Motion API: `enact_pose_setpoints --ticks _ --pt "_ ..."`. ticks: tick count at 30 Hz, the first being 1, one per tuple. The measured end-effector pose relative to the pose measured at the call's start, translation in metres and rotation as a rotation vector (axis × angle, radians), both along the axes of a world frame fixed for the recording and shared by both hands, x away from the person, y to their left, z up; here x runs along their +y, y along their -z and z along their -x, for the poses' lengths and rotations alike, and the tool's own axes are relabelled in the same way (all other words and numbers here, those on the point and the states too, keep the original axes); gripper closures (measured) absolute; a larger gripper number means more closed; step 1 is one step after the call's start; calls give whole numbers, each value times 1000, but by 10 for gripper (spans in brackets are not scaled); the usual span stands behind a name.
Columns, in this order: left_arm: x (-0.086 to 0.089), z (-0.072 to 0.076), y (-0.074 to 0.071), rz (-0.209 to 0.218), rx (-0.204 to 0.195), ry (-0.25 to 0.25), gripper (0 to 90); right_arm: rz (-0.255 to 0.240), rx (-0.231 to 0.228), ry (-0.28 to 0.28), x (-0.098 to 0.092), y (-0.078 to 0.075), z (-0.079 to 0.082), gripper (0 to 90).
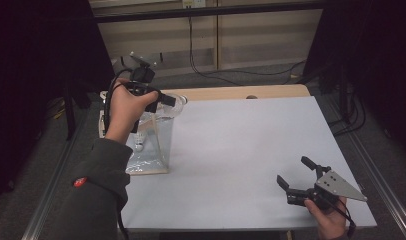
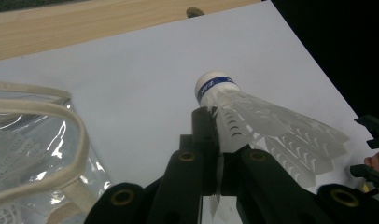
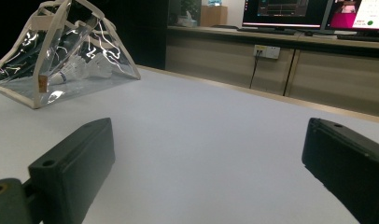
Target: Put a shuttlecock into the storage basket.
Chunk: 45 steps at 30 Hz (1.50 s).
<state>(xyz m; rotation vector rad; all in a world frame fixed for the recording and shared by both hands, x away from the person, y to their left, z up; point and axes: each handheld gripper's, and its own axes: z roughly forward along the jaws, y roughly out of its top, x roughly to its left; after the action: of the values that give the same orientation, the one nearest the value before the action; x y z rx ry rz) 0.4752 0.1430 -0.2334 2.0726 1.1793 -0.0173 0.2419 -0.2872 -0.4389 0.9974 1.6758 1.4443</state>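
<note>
At the upper left of the high view, your left gripper [image 1: 163,98] hangs above the clear pouch [image 1: 150,145], and something pale sits at its tip, too small there to make out. Your left gripper view settles it: the jaws are pinched tight on the skirt of one white shuttlecock [image 2: 253,123], its cork cap with a blue band pointing toward the top of the frame, over the white table sheet [image 2: 145,88]. At the lower left of that view you see the pouch's cream-edged rim, with more feathered shapes blurred inside — how many, you cannot tell from there.

Your right gripper [image 1: 298,179] rests at the lower right of the high view, in your hand, near the sheet's front corner and well apart from the pouch. Its jaws stand wide apart with nothing between them — the right gripper view shows bare sheet in the gap. That same view, at its upper left, shows the pouch standing like a tent with at least two shuttlecocks inside.

Count: two grippers, one pouch, one shuttlecock held.
</note>
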Motion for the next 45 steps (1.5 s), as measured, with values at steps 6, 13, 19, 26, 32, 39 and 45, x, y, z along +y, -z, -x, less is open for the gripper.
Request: enact_pose_setpoints --ticks 6,13,19,26,32,39,45 --pt "4 -1 0 -2 -1 -13 894 0 2 -3 1 0 0 24" --pt "9 -3 -1 -9 -4 -27 894 -1 3 -1 1 0 0 24" --pt "14 -4 -2 1 -4 -43 894 -2 4 -3 1 0 0 24" --pt "18 -5 -2 0 -1 -63 894 0 3 -3 1 1 0 24" --pt "21 -7 -2 2 -3 -73 893 -5 4 -3 0 1 -1 24" --pt "26 -8 -3 -10 0 -82 893 -4 3 -2 0 1 -1 24" --pt "30 -9 -2 -18 -1 -93 893 -1 3 -3 1 0 -1 24"
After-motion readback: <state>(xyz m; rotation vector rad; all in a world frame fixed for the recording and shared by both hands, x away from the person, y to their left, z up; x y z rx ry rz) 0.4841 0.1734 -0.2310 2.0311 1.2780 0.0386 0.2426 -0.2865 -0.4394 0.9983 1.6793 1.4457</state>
